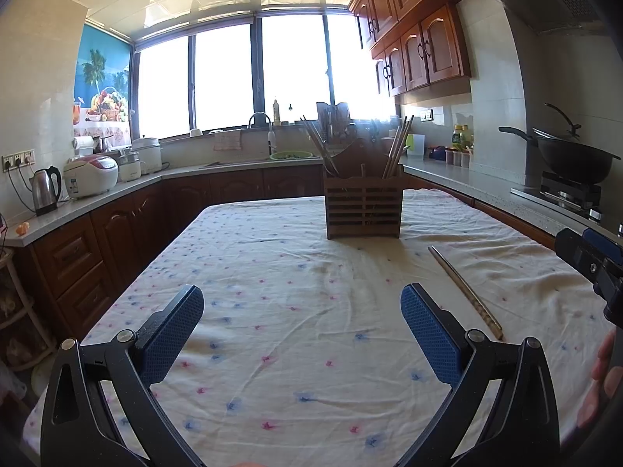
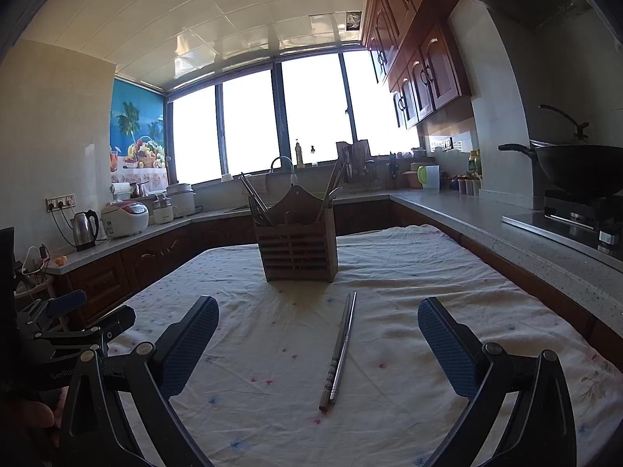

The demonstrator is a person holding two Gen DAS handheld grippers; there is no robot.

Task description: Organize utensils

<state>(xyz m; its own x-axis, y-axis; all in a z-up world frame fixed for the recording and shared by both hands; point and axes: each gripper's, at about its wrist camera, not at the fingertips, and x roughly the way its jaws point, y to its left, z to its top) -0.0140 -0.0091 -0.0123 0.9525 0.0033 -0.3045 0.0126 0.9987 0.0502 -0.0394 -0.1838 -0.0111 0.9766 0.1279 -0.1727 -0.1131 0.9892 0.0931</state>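
A pair of metal chopsticks (image 2: 339, 348) lies side by side on the flowered tablecloth (image 2: 409, 272), pointing toward a slatted wooden utensil holder (image 2: 298, 249) that holds several chopsticks. My right gripper (image 2: 317, 315) is open and empty, low over the cloth, with the chopsticks between its fingers. In the left wrist view the chopsticks (image 1: 465, 292) lie to the right of my left gripper (image 1: 301, 305), which is open and empty; the holder (image 1: 364, 206) stands ahead of it. The right gripper's body (image 1: 592, 264) shows at the right edge.
Kitchen counters run around the table: a kettle (image 1: 44, 190) and a rice cooker (image 1: 91, 175) on the left, a sink (image 1: 264, 155) under the window, a black wok (image 1: 572, 159) on the stove at the right. The table edge drops off at the left.
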